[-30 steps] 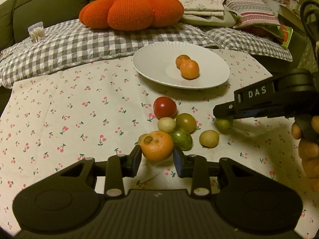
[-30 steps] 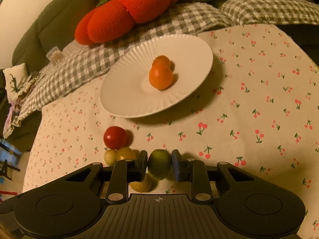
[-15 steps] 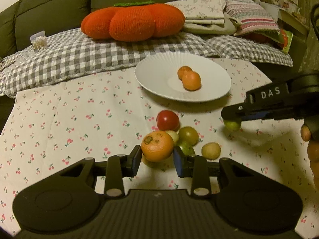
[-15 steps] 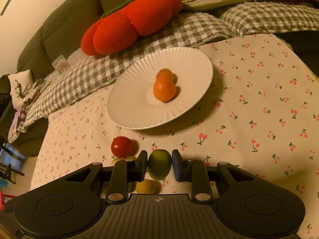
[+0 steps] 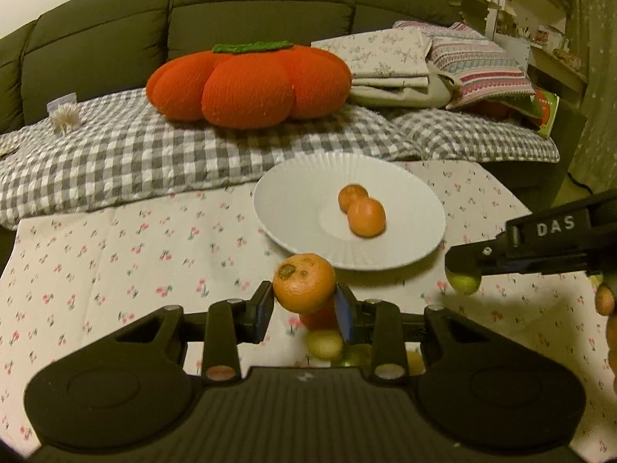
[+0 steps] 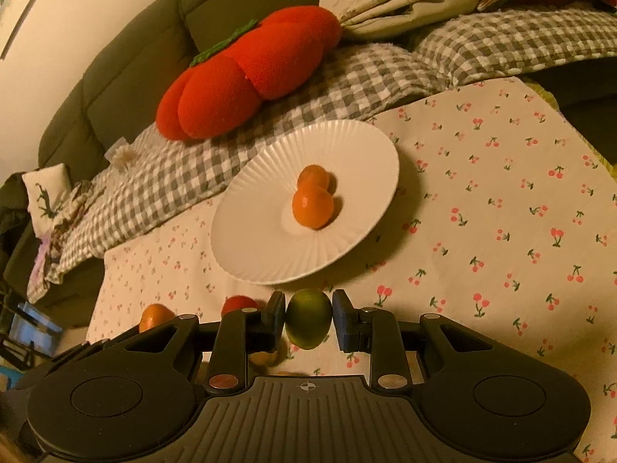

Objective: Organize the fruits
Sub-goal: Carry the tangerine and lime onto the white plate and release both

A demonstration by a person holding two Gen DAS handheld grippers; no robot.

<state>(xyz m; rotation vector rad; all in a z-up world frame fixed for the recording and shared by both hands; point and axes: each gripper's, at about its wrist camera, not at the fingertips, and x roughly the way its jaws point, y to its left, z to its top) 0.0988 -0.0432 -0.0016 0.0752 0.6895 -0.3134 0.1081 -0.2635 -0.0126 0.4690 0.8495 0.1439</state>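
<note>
My left gripper is shut on an orange mandarin and holds it above the cherry-print cloth, just short of the white plate. Two small oranges lie on that plate. My right gripper is shut on a green fruit, lifted near the plate's front rim; it shows at the right of the left wrist view. A red tomato and yellowish fruits lie below the left fingers, partly hidden.
An orange pumpkin cushion sits on a grey checked blanket behind the plate, against a dark sofa. Folded cloths and pillows lie at the back right. The cloth's right edge drops off beyond the plate.
My left gripper has lifted the mandarin off the cloth and moved it toward the plate. My right gripper has risen with the green fruit, closer to the plate.
</note>
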